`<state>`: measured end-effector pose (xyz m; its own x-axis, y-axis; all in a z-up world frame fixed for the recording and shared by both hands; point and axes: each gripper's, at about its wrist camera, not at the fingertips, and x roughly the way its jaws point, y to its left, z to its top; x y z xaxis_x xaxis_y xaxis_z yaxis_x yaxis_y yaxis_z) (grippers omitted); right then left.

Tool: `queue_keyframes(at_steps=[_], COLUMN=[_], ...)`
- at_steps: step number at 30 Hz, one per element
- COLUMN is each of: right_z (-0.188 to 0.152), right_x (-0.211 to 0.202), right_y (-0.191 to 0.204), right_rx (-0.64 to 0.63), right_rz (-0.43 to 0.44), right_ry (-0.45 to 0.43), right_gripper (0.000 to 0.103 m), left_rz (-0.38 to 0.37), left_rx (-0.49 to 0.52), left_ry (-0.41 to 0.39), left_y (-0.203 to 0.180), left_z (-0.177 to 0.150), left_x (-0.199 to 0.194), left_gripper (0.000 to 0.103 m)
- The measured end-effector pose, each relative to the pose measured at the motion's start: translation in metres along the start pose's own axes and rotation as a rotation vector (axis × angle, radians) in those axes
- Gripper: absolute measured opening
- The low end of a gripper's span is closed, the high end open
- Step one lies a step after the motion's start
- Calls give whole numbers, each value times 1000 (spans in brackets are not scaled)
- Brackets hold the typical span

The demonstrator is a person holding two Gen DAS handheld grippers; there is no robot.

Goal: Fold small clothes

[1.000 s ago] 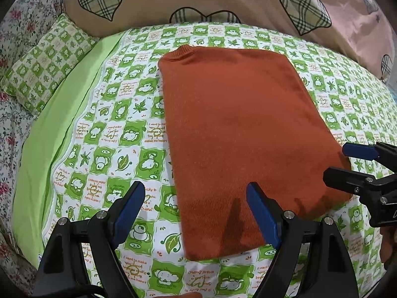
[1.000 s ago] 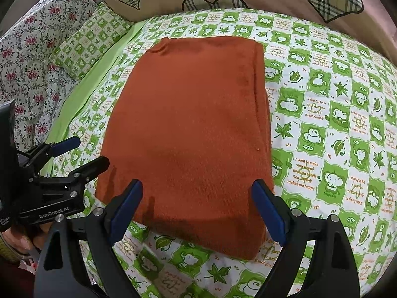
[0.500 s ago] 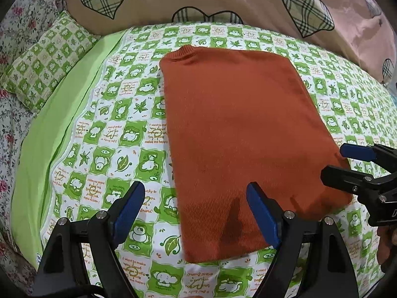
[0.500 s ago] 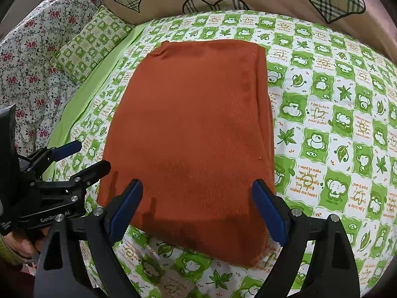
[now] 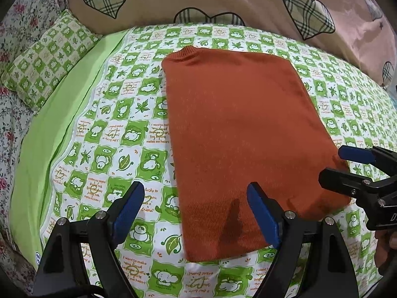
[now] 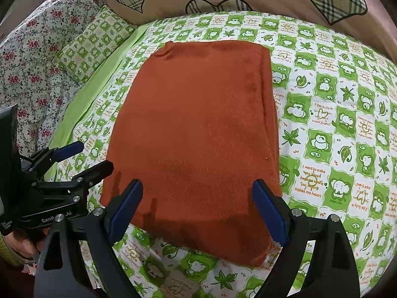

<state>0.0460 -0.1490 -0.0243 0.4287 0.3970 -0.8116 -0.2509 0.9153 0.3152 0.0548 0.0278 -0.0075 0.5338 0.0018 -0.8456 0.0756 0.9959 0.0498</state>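
A rust-orange knit sweater [image 5: 238, 129] lies flat on the bed, folded into a long rectangle with its collar at the far end; it also shows in the right wrist view [image 6: 196, 134]. My left gripper [image 5: 196, 213] is open and empty, hovering over the sweater's near left corner. My right gripper [image 6: 198, 208] is open and empty, hovering over the sweater's near edge. Each gripper shows at the side of the other's view: the right gripper [image 5: 347, 166] and the left gripper [image 6: 86, 159].
The bed has a green-and-white checked cartoon sheet [image 5: 119, 134]. A matching small pillow [image 5: 47, 69] and a floral quilt [image 6: 29, 74] lie on the left. A beige pillow with plaid hearts [image 5: 223, 0] runs along the far end.
Both grippers have drawn back slightly toward the near end of the sweater. The sweater has not moved and both grippers stay open.
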Motion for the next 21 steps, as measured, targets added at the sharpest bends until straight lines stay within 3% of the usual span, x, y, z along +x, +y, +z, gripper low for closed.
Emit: queue_keyframes(at_steps=[21], right_z=[2], right_x=[-3], right_y=[0], right_rx=[-5], right_rz=[3], right_ry=[-7], right_gripper=[90], left_rz=[2], left_rx=[2], left_ry=[2], left_y=[-2], left_z=[-1], left_x=[0], left_gripper=[86])
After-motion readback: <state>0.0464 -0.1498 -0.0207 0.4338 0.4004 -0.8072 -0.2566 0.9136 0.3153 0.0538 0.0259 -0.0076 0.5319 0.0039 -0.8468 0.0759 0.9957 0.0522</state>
